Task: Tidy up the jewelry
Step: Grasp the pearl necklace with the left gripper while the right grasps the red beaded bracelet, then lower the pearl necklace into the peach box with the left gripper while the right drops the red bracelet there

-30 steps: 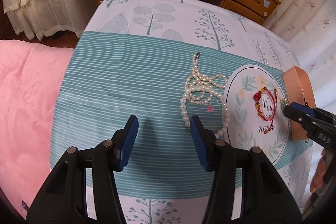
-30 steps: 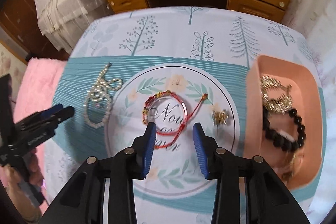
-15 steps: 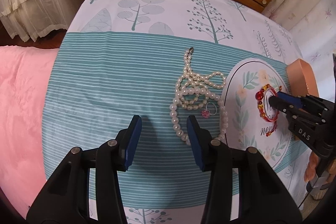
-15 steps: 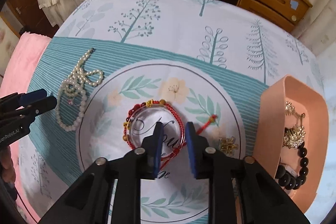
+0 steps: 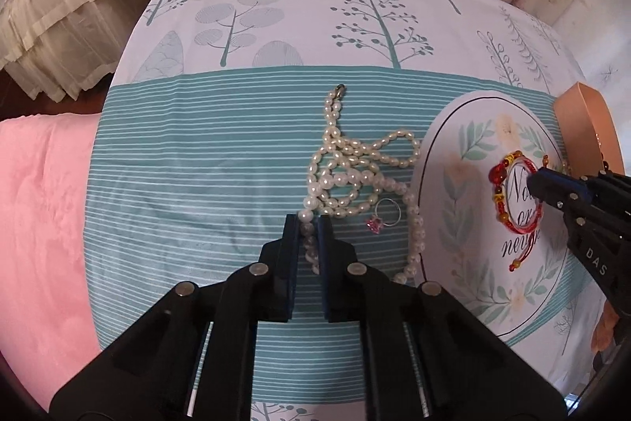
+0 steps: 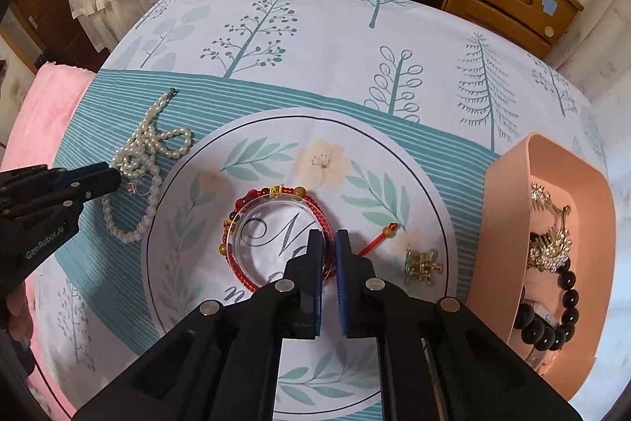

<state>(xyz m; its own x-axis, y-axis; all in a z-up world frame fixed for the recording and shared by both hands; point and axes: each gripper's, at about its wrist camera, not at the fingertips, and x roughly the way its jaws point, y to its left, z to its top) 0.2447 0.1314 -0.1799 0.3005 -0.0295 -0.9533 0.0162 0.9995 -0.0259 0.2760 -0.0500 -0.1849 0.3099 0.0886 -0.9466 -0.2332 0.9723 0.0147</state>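
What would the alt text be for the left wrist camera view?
The left gripper pinches a strand of a tangled pearl necklace lying on a teal striped tablecloth. A small ring with a pink stone lies beside it, and the right gripper meets a red beaded bracelet at right.

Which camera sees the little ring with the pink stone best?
The left wrist view. The ring with the pink stone lies close and sharp there, beside the pearl necklace. In the right wrist view it is tiny, at the far left, half hidden among the pearls.
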